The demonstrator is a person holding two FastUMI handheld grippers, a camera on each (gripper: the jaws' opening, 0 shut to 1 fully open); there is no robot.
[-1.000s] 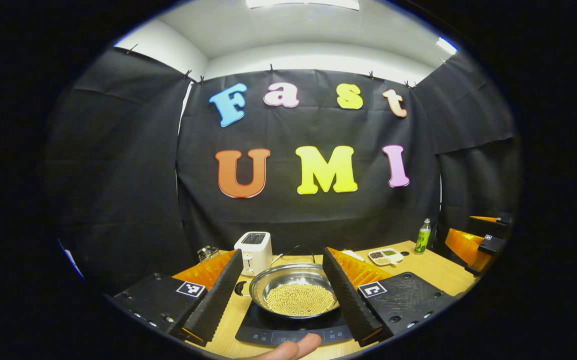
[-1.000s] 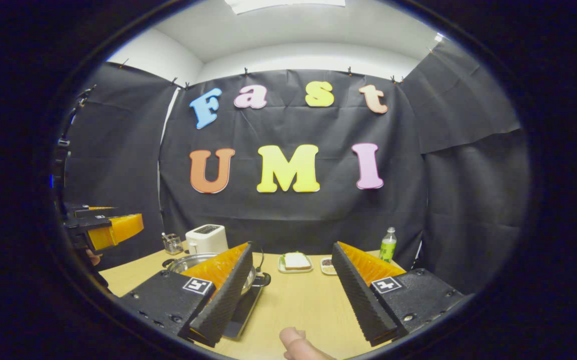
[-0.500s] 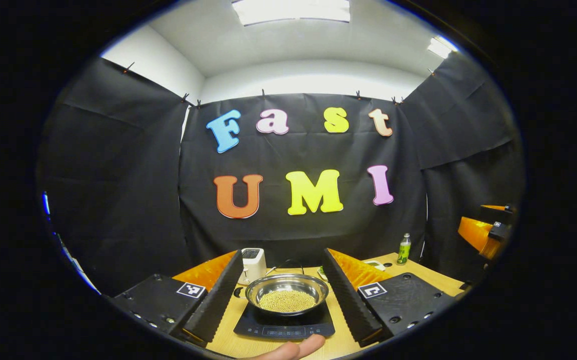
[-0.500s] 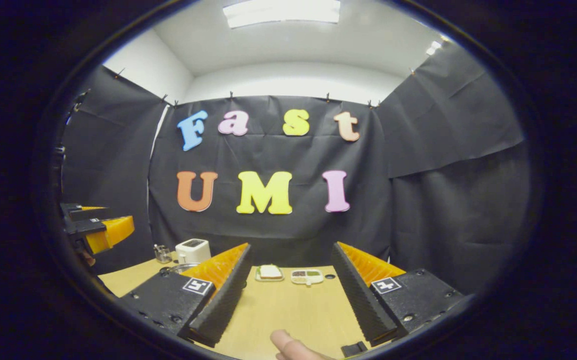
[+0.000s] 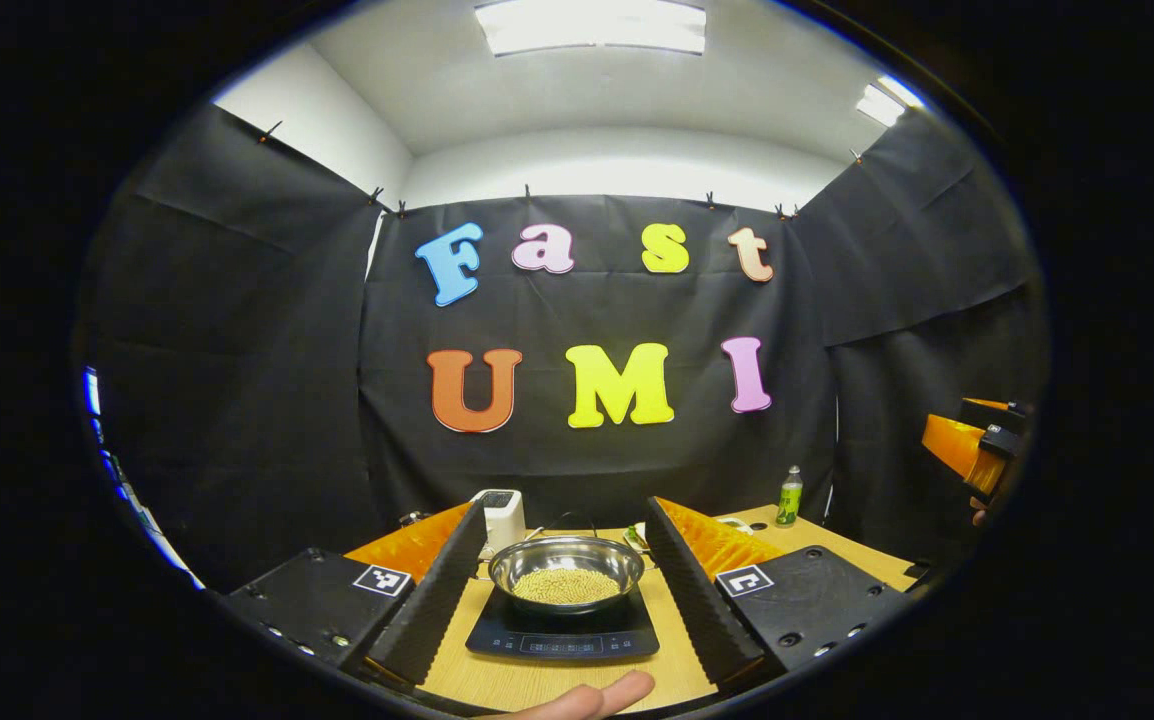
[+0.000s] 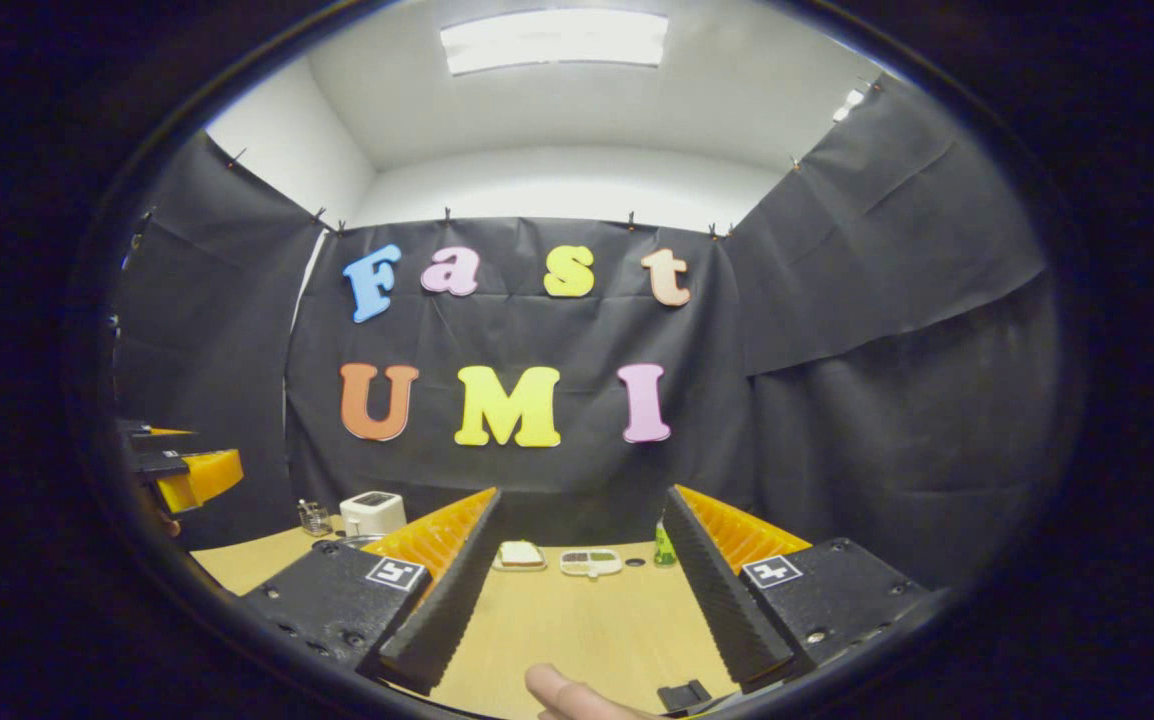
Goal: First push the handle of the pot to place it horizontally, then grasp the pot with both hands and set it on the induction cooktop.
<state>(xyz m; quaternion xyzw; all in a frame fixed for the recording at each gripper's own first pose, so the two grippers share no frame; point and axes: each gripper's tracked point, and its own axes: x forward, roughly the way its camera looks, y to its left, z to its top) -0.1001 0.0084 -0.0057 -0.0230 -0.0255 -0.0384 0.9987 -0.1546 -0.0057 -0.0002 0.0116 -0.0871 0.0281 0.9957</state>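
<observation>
Between the left gripper's (image 5: 559, 585) wide-open, empty jaws, well ahead, the pot (image 5: 566, 574) sits on the induction cooktop (image 5: 562, 634). Placement looks done. The right gripper (image 6: 575, 590) is likewise spread over bare bench (image 6: 577, 630).

Shiny steel pot (image 5: 566, 570) of yellow grains, upright on black induction cooktop (image 5: 563, 635)

No word, brand or number can be read on anything on the table. The left gripper (image 5: 564, 503) and the right gripper (image 6: 582, 492) each carry a square black-and-white coded marker (image 5: 382, 579) beside each finger, a pattern and not letters. The induction cooktop (image 5: 562, 640) has pale marks along its front strip and the green bottle (image 5: 790, 497) has a label, all too small to make out.
</observation>
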